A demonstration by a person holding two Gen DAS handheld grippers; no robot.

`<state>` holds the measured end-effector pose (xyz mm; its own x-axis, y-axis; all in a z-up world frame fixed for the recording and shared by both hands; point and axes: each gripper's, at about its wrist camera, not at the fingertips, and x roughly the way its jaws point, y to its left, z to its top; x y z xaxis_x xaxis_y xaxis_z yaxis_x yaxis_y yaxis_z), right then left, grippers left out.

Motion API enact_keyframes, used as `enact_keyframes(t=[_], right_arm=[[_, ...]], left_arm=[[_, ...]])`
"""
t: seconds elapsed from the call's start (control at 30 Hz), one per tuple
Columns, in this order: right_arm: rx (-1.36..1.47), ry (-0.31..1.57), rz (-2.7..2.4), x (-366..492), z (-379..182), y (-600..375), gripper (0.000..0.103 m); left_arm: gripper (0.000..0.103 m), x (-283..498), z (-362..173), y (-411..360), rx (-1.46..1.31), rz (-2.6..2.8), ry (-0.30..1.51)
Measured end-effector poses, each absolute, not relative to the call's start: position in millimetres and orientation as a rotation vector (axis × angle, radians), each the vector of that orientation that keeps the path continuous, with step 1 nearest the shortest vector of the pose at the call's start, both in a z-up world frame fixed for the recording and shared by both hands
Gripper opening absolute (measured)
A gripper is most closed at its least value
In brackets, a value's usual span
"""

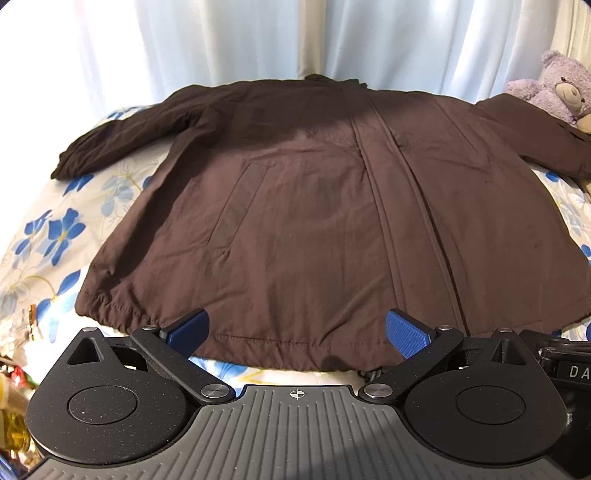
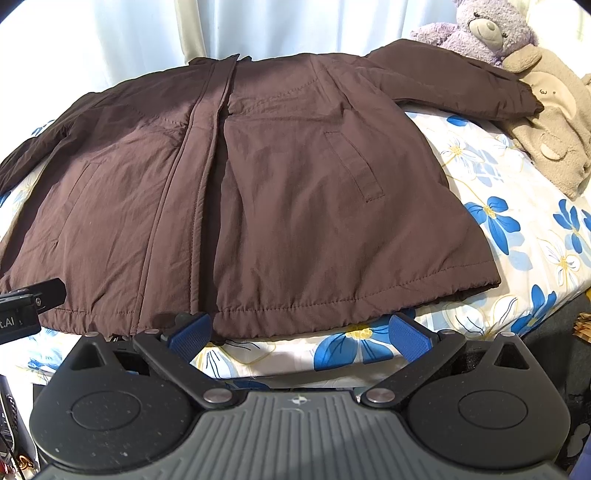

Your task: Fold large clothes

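A large dark brown jacket [image 1: 314, 206] lies spread flat, front up, on a bed, with its hem toward me and both sleeves out to the sides. It also shows in the right wrist view [image 2: 280, 184]. My left gripper [image 1: 297, 332] is open and empty, its blue pads [image 1: 404, 332] just above the hem left of the front placket. My right gripper [image 2: 301, 334] is open and empty at the hem, right of the placket. The left gripper's body shows at the left edge of the right wrist view [image 2: 26, 302].
The bed has a white sheet with blue flowers [image 2: 517, 229]. A purple teddy bear [image 2: 480, 29] and a beige plush [image 2: 554, 122] lie by the jacket's right sleeve. White curtains [image 1: 258, 37] hang behind. Clutter [image 1: 14, 369] sits beyond the bed's left edge.
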<state>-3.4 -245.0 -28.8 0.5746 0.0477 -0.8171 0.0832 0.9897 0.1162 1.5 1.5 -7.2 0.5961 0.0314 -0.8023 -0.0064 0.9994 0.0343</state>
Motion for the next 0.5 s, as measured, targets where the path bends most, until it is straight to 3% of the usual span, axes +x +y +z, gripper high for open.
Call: enact_keyframes(t=[0.5], right_arm=[[0.153, 0.965, -0.021, -3.9, -30.1, -247.7, 0.102]], left_arm=[[0.103, 1.0, -7.3, -0.5, 0.034, 0.021, 0.935]])
